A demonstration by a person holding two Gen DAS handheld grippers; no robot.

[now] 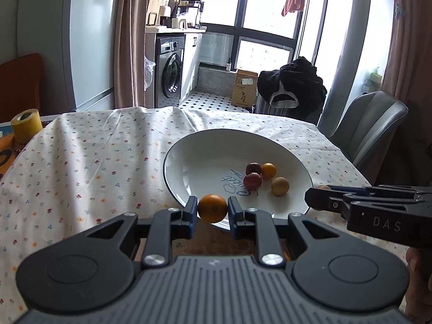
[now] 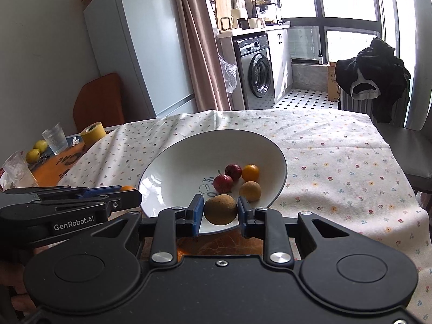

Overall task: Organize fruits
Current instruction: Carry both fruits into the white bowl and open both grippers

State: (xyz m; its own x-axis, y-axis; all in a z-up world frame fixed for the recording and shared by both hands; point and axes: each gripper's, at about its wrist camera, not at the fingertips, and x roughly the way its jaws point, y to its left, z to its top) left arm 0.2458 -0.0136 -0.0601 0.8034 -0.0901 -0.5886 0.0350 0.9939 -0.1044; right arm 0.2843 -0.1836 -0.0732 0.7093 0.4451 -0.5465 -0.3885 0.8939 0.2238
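A white plate (image 1: 205, 145) (image 2: 172, 167) lies on the flowered tablecloth. In it sit two small red fruits (image 1: 252, 180) (image 2: 223, 183), a small orange fruit (image 1: 268, 170) (image 2: 250, 172) and a tan round fruit (image 1: 280, 186) (image 2: 250, 190). My left gripper (image 1: 212, 208) is shut on an orange fruit (image 1: 212, 208) at the plate's near rim. In the right wrist view my right gripper (image 2: 220, 209) is shut on a brown round fruit (image 2: 220, 209) over the near rim. Each gripper shows from the side in the other view: the right gripper (image 1: 318, 197), the left gripper (image 2: 127, 193).
A yellow tape roll (image 1: 26, 125) (image 2: 94, 132), a glass (image 2: 55, 138) and two yellow fruits (image 2: 36, 151) stand at the table's left end. A grey chair (image 1: 370, 127) stands to the right. Something orange-brown (image 2: 221, 244) lies under the grippers.
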